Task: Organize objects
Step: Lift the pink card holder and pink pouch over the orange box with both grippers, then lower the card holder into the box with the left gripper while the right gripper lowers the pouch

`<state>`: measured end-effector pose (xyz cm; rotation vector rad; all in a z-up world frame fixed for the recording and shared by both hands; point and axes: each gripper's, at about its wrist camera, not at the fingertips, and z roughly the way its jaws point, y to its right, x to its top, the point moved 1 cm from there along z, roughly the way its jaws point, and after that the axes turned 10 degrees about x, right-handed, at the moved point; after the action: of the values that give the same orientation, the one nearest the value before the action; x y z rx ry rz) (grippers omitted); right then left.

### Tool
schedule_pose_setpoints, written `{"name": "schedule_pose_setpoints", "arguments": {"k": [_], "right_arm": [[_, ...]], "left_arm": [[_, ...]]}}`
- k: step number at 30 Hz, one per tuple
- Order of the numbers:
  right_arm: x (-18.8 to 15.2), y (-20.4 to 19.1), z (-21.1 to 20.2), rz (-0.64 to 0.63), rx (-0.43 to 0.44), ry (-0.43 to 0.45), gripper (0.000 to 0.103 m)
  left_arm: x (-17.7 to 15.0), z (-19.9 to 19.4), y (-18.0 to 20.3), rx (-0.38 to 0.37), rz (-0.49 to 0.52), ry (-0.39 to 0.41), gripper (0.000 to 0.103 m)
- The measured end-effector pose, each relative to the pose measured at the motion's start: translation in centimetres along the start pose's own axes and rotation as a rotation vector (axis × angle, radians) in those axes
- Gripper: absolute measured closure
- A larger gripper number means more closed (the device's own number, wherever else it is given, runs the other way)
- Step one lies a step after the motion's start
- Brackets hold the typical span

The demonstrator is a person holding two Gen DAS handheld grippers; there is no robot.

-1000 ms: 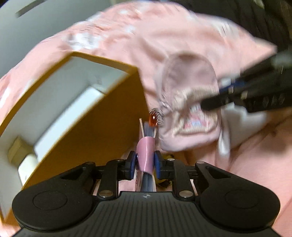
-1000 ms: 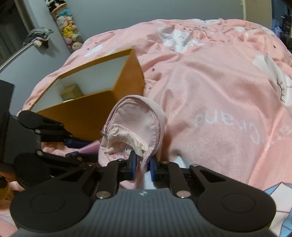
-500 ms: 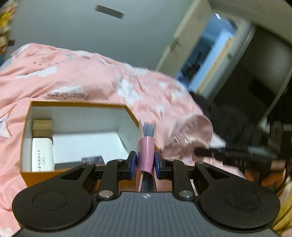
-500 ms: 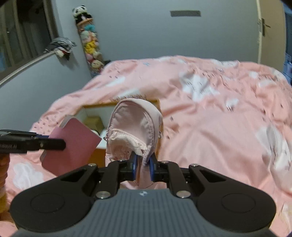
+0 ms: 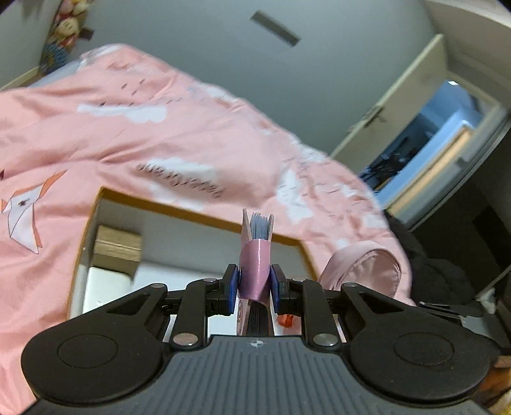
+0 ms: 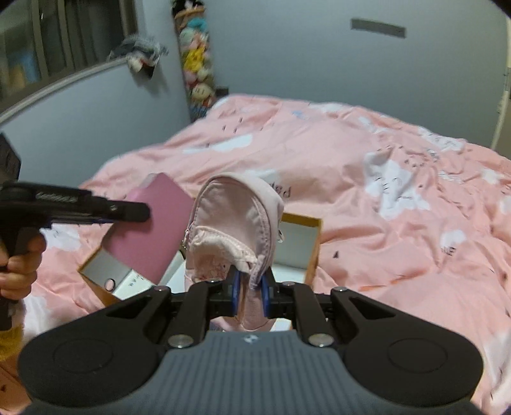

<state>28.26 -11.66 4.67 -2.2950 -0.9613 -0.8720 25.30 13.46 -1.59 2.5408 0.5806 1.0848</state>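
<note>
A pink duvet (image 6: pixel 367 198) with white cloud prints and dark lettering too blurred to read covers the bed; one patch shows letters that look like "CE", no more can be made out. On it sits one open orange-walled box (image 5: pixel 198 214) with a white inside, holding a tan carton (image 5: pixel 117 243) in its far corner and a white carton (image 5: pixel 105 289) just beside it, whose small printing is illegible. Two things are held above the box. The right gripper (image 6: pixel 249 292) is clamped on the lower edge of a pale pink zip pouch (image 6: pixel 236 217), which stands upright and hides much of the box behind it. The left gripper (image 5: pixel 254 285) pinches a pink-covered notebook (image 5: pixel 255 255) by its spine, its blue-edged pages fanned upward; from the right wrist view the notebook's cover (image 6: pixel 153 230) hangs over the box's left end. A column of plush toys (image 6: pixel 196 67) hangs in the room's corner, and one dark vent (image 6: pixel 378 28) sits high on the grey wall.
</note>
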Motion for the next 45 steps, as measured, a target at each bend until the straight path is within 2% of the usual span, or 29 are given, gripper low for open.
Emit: {"name": "schedule_pose_setpoints", "arguments": {"k": [5,8,14,20,25,29,32,39,42,45], "right_arm": [[1.5,1.1,6.4,0.014,0.018,-0.114,0.089],[2.1,1.7,8.8,0.024,0.018,-0.132,0.089],[2.7,3.0,11.1,0.05,0.004,-0.139,0.089],[2.5,3.9,12.7,0.07,0.0,-0.163,0.089],[2.6,3.8,13.5,0.084,0.013,-0.176,0.089],[2.7,3.5,13.7,0.09,0.021,-0.187,0.088],[2.8,3.5,13.7,0.111,0.038,-0.192,0.088],[3.5,3.0,15.0,0.215,0.155,-0.246,0.088],[3.6,2.4,16.4,0.259,0.221,-0.292,0.088],[3.8,2.1,18.3,0.307,0.261,-0.34,0.088]], "left_arm": [[0.6,3.1,-2.4,0.04,-0.019,-0.055,0.08],[0.8,5.2,-3.4,0.06,-0.04,-0.111,0.08],[0.2,8.7,-5.7,0.048,-0.154,-0.233,0.08],[-0.2,10.3,-6.0,0.119,-0.12,-0.306,0.079],[-0.3,10.2,-5.1,0.212,-0.031,-0.343,0.077],[-0.2,9.4,-4.3,0.299,0.068,-0.332,0.073],[0.3,8.1,-4.2,0.278,0.077,-0.295,0.072],[1.7,2.5,-4.4,0.237,0.085,-0.107,0.072],[1.7,1.7,-4.3,0.22,0.082,-0.091,0.072],[1.4,1.7,-4.2,0.246,0.095,-0.068,0.072]]}}
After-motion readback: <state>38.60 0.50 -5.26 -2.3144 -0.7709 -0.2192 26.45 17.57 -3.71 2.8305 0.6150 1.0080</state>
